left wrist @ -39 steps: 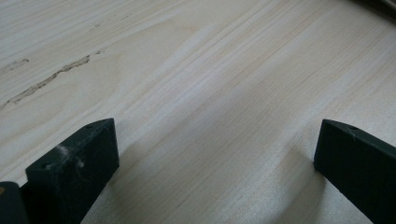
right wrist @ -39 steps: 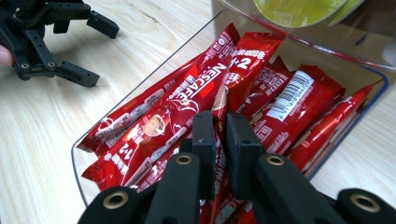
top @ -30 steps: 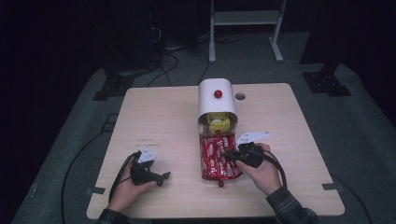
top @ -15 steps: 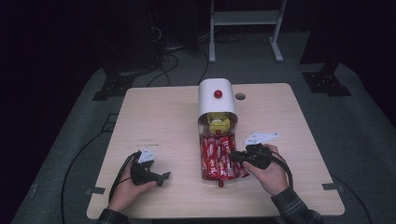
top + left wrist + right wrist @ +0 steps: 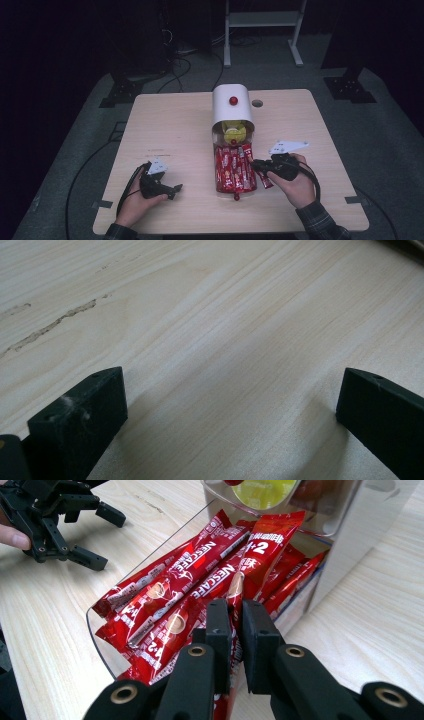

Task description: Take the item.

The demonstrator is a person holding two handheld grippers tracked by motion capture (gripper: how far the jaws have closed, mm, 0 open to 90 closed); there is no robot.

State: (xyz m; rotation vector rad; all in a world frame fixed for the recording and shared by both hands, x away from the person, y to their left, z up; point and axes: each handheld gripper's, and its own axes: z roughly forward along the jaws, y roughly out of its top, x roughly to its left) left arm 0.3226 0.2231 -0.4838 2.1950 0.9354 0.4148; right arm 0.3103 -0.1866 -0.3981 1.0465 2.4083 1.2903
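Right gripper (image 5: 237, 625) — jaws are pinching nearly together on a red coffee sachet (image 5: 262, 550), with the packet's narrow lower part squeezed in the thin gap between them. The sachet is standing up and away from the jaw tips, glossy red foil with white "+2" lettering, its top edge reaching toward the white dispenser (image 5: 350, 535) beyond.

Just left of the jaws and ahead of them, more red Nescafe sachets (image 5: 175, 590) are lying in a loose slanted heap inside a clear tray (image 5: 102, 652); white brand lettering and small cup pictures are showing on the foil. Something yellow (image 5: 260, 492) is sitting in the dispenser's mouth, straight out past the held sachet.

In the high view, the right gripper (image 5: 262, 167) is sitting at the tray's (image 5: 218, 187) right edge, a sachet (image 5: 264, 179) sticking out beside it. A red knob (image 5: 233, 100) is showing on the dispenser (image 5: 231, 107).

Left gripper (image 5: 172, 190) — jaws are spread wide, holding nothing. Between them is bare wood of the table (image 5: 210, 340), with a scuff mark (image 5: 55, 327) ahead and to the left of the left jaw.
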